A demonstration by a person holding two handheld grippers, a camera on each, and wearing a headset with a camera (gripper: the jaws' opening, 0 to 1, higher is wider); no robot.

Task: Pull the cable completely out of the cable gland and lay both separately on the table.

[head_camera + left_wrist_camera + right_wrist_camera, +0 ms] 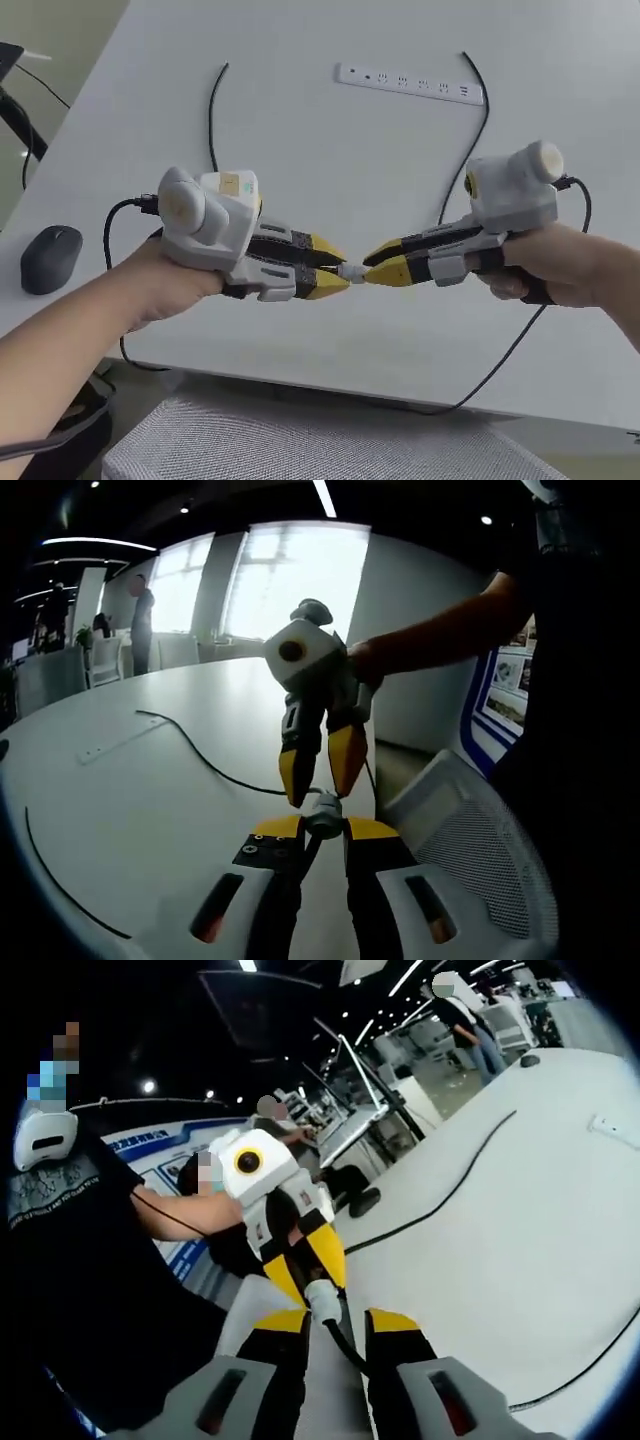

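**A:** Your left claw (343, 270) is clenched on the small pale-grey plastic cable gland (323, 817). It's up in the air above the near part of the white bench (300, 140), with the right claw (369, 269) nose to nose against it.

**B:** The thin black cable (342, 1342) runs back between the right claw's jaws. Clamped or slack, I can't tell.

**A:** So pinch that cable just behind the gland, brace your left hand, and draw straight back along the gland's axis. No twisting, no kinking.

**B:** Anything to read?

**A:** There's a little yellowish sticker (232, 183) on the body behind the left claw, but it's too small to read. I can't make out any brand on the gland.
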